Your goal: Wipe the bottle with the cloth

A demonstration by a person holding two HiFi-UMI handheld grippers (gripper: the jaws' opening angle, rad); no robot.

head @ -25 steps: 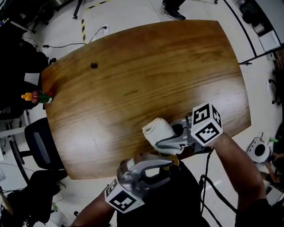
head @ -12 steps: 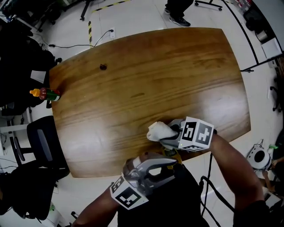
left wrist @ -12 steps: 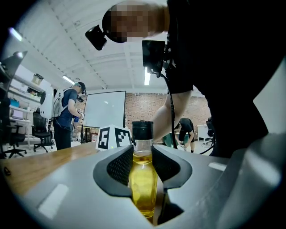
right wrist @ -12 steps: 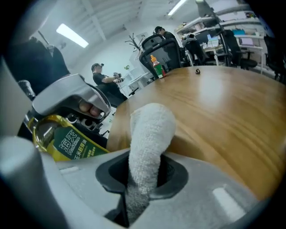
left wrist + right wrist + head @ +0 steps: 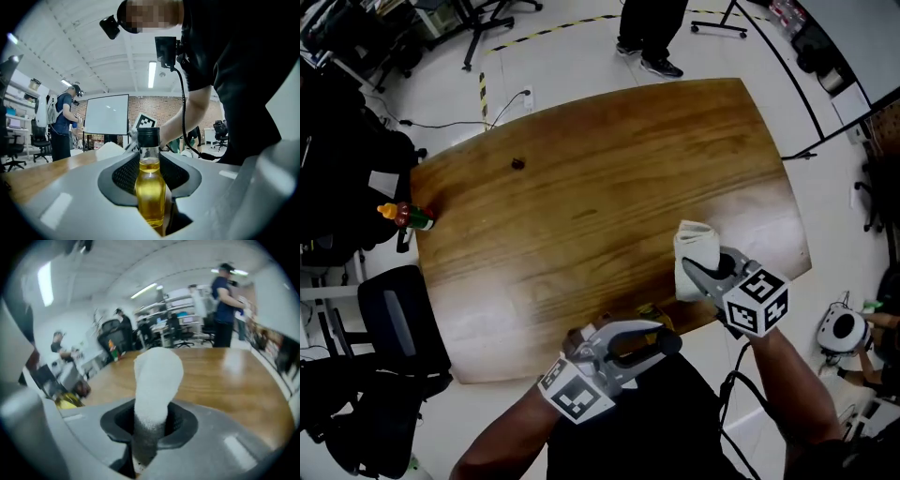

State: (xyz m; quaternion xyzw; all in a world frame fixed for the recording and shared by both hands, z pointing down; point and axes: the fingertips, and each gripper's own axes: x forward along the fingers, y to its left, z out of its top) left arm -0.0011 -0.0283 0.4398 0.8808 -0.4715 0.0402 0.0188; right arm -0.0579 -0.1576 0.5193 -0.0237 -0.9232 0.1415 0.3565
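Both tongs are closed on something. Left tongs (image 5: 151,174) grip a bottle (image 5: 151,187) by its body, one pad pressing on each side. Right tongs (image 5: 150,420) grip a cloth (image 5: 157,376), which is pinched at its lower part.

Largest thing is the wooden desk (image 5: 581,216), brown and shiny, with rounded corners. At its left side, on the floor, stands a black chair (image 5: 394,319).

In the head view the right tongs (image 5: 696,274) are over the desk near its right edge. They hold the cloth (image 5: 696,246) toward the far side. It is white and rolled, and its free end sticks out past the jaws. The left tongs (image 5: 667,340) are at the near edge of the desk, to the left of the cloth and clearly apart from it.

The bottle is of clear glass with yellow liquid and a black cap. In the left gripper view it is upright between the jaws, and its neck and cap are past the pads. The cloth does not touch it.

A small red bottle (image 5: 411,217) with a yellow cap is at the left edge of the desk. A dark spot (image 5: 517,163) is on the far left part of the desk.
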